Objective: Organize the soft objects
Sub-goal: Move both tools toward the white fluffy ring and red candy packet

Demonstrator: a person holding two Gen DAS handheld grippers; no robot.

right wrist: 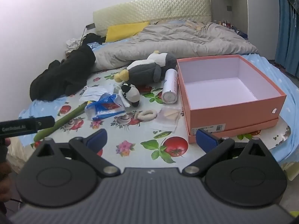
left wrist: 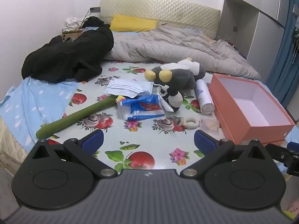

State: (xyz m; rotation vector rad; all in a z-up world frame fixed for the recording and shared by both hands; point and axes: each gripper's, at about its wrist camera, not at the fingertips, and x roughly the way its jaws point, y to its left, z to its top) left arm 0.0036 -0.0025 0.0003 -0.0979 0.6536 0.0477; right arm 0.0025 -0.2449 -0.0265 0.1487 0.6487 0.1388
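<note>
I have both grippers hanging over the near edge of the bed, holding nothing: left gripper (left wrist: 147, 140) fingers wide apart, right gripper (right wrist: 151, 140) the same. The soft things lie mid-frame: grey plush toy (left wrist: 177, 72), small panda toy (left wrist: 172, 97), fluffy ring (left wrist: 190, 122). The orange box (right wrist: 231, 110) sits empty at right. Risks as I judge them: the panda touches the plastic bag (left wrist: 142, 106), so a careless grab may drag it along; a knock could roll the spray can (right wrist: 170, 85), just beside the box.
</note>
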